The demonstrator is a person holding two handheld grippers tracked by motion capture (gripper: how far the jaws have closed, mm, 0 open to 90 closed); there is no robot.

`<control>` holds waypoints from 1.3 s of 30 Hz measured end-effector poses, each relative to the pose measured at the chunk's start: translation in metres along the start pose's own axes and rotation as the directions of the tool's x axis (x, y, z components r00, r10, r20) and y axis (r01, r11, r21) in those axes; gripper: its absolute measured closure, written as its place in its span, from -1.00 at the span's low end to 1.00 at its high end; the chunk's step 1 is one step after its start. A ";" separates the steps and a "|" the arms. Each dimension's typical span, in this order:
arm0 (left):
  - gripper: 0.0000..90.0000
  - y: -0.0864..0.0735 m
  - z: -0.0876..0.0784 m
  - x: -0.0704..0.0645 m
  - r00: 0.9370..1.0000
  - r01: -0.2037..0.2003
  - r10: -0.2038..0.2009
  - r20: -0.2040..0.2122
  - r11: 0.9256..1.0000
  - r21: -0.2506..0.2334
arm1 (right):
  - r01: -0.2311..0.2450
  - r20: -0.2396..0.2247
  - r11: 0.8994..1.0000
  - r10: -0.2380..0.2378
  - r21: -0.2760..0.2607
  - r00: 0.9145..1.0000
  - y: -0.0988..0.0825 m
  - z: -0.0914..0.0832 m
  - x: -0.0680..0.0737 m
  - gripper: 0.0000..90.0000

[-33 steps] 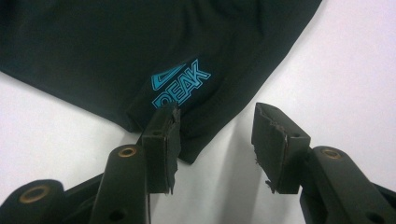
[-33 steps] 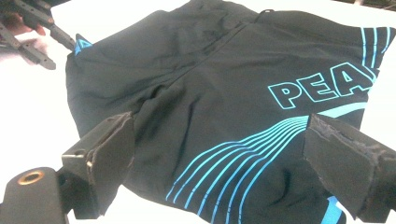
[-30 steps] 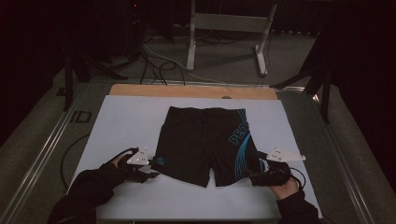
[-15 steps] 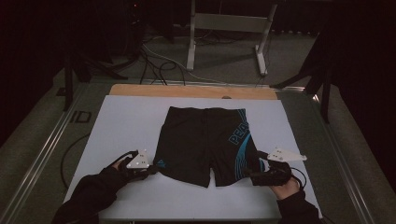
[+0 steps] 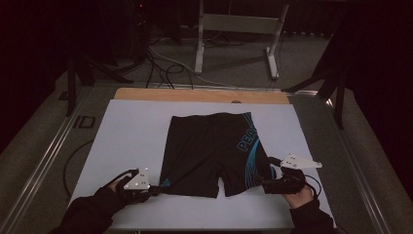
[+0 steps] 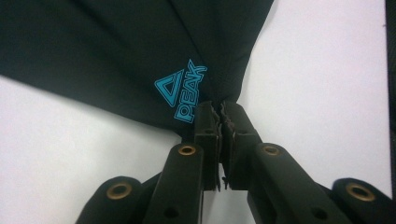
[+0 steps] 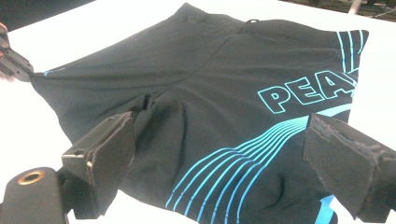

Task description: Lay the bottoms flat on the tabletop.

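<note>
Left gripper view: left gripper [image 6: 219, 109] fingers pinch shorts [image 6: 116, 51] hem | right gripper view: right gripper [image 7: 219, 158] fingers spread over shorts leg

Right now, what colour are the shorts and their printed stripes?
The shorts are black, with curved turquoise-blue stripes and lettering. The right gripper view shows it best.

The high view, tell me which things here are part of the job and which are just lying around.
Part of the job:
- black stretch shorts with turquoise stripes and lettering
- left tongs, shut on a leg hem corner
- right tongs, open over the other leg
- white table mat under the shorts

Just lying about:
- grey metal stand
- dark floor cables
</note>
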State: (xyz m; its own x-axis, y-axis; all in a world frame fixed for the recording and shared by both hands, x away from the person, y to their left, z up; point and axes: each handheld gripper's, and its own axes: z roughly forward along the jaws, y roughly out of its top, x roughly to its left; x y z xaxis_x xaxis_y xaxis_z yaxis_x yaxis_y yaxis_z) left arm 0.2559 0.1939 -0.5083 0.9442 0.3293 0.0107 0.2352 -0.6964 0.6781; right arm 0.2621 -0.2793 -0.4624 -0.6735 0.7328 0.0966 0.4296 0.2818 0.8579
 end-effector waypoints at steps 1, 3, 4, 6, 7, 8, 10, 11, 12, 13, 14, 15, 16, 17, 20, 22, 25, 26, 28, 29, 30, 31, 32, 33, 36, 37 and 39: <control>0.84 -0.002 0.002 0.000 1.000 0.003 -0.003 0.003 1.000 0.011 | 0.000 -0.001 1.000 0.000 0.001 1.000 0.000 0.000 0.000 -0.78; 0.55 -0.004 0.005 0.000 1.000 0.008 -0.008 0.011 1.000 0.021 | 0.001 0.002 1.000 -0.001 0.004 1.000 0.000 0.000 0.000 -0.78; 0.45 -0.003 0.004 -0.001 1.000 0.004 -0.004 0.000 1.000 0.020 | 0.004 0.003 1.000 -0.004 0.006 1.000 0.000 0.000 0.000 -0.78; 0.18 0.002 0.001 -0.003 1.000 0.004 -0.004 -0.012 1.000 -0.013 | -0.001 -0.001 1.000 0.001 0.001 1.000 -0.001 0.001 0.000 -0.78; 0.11 0.007 -0.001 -0.005 1.000 0.007 -0.007 -0.013 0.999 -0.042 | 0.002 0.002 1.000 -0.002 0.002 1.000 -0.001 0.001 0.000 -0.78; 0.05 0.012 -0.003 -0.007 1.000 0.010 -0.011 -0.008 0.998 -0.066 | -0.001 0.002 1.000 0.001 0.001 1.000 -0.001 0.001 0.000 -0.78; -0.07 0.027 -0.002 -0.015 1.000 0.019 -0.017 0.015 0.993 -0.114 | 0.000 0.005 1.000 0.000 0.000 1.000 0.000 0.001 0.000 -0.78; -0.09 0.033 0.000 -0.018 1.000 0.021 -0.018 0.021 0.992 -0.122 | 0.003 0.007 1.000 -0.003 0.003 1.000 0.000 0.001 0.000 -0.78; -0.12 0.040 0.003 -0.023 0.999 0.016 -0.012 0.035 0.992 -0.129 | 0.001 0.005 1.000 -0.001 0.001 1.000 0.000 0.001 0.000 -0.78; -0.13 0.048 0.007 -0.028 0.999 0.002 0.003 0.041 0.991 -0.134 | 0.003 0.004 1.000 -0.003 0.001 1.000 0.000 0.000 0.000 -0.78; -0.13 0.055 0.012 -0.033 0.999 -0.003 0.009 0.044 0.991 -0.131 | 0.005 0.009 1.000 -0.005 0.005 1.000 0.000 0.000 0.000 -0.78; -0.13 0.062 0.018 -0.039 0.998 -0.009 0.018 0.064 0.991 -0.136 | 0.002 0.007 1.000 -0.002 0.001 1.000 -0.001 0.001 0.000 -0.78; -0.12 0.070 0.026 -0.045 0.997 -0.021 0.030 0.070 0.993 -0.120 | 0.000 0.005 1.000 0.000 0.000 1.000 -0.001 0.001 0.000 -0.78; -0.08 0.075 0.031 -0.048 0.996 -0.027 0.036 0.079 0.993 -0.115 | -0.002 0.004 1.000 0.002 0.002 1.000 -0.001 0.001 0.000 -0.78; 0.01 0.091 0.051 -0.058 0.991 -0.057 0.069 0.113 0.993 -0.106 | 0.001 0.004 1.000 -0.001 0.003 1.000 -0.002 0.002 -0.001 -0.78; 0.07 0.099 0.066 -0.062 0.990 -0.079 0.089 0.113 0.993 -0.086 | 0.002 0.002 1.000 -0.002 0.003 1.000 -0.002 0.002 -0.001 -0.78; 0.13 0.108 0.086 -0.064 0.992 -0.084 0.088 0.085 0.995 -0.051 | 0.002 0.003 1.000 -0.002 0.002 1.000 -0.002 0.002 -0.001 -0.78; 0.20 0.110 0.092 -0.063 0.994 -0.076 0.080 0.078 0.996 -0.044 | 0.003 0.000 1.000 -0.003 0.000 1.000 -0.002 0.002 -0.001 -0.78; 0.26 0.113 0.102 -0.061 0.996 -0.076 0.077 0.054 0.997 -0.017 | 0.003 0.001 1.000 -0.003 0.000 1.000 -0.002 0.002 -0.001 -0.78; 0.28 0.114 0.107 -0.060 0.996 -0.071 0.072 0.043 0.997 -0.010 | 0.003 0.002 1.000 -0.003 0.002 1.000 -0.002 0.001 -0.001 -0.78; 0.30 0.114 0.110 -0.059 0.997 -0.074 0.074 0.030 0.997 0.004 | 0.002 0.003 1.000 -0.002 0.002 1.000 -0.002 0.001 -0.001 -0.78; 0.39 0.114 0.113 -0.058 0.997 -0.079 0.079 0.003 0.997 0.001 | 0.002 0.004 1.000 -0.002 0.002 1.000 -0.002 0.001 -0.001 -0.78; 0.47 0.115 0.115 -0.058 0.998 -0.070 0.070 -0.010 0.998 0.001 | 0.003 0.004 1.000 -0.003 0.003 1.000 -0.002 0.001 -0.001 -0.78; 0.53 0.116 0.116 -0.057 0.998 -0.060 0.060 -0.015 0.998 0.001 | 0.004 0.006 1.000 -0.004 0.004 1.000 -0.002 0.001 -0.001 -0.78; 0.86 0.117 0.113 -0.059 0.996 -0.087 0.087 -0.019 0.996 0.009 | 0.001 0.004 1.000 -0.001 0.002 1.000 -0.003 0.000 -0.001 -0.78; 0.87 0.117 0.111 -0.060 0.996 -0.087 0.087 -0.009 0.996 0.005 | 0.004 0.005 1.000 -0.004 0.004 1.000 -0.003 -0.001 -0.001 -0.78; 0.88 0.115 0.105 -0.063 0.995 -0.097 0.097 0.002 0.995 0.002 | 0.000 0.007 1.000 0.000 -0.005 1.000 -0.002 -0.002 -0.001 -0.78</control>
State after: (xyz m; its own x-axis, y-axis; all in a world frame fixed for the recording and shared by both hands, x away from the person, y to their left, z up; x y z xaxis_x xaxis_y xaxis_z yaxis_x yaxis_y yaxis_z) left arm 0.2480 0.0259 -0.5079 0.9629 0.2592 0.0748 0.1431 -0.7259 0.6727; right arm 0.2607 -0.2817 -0.4637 -0.6690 0.7374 0.0931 0.4270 0.2788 0.8602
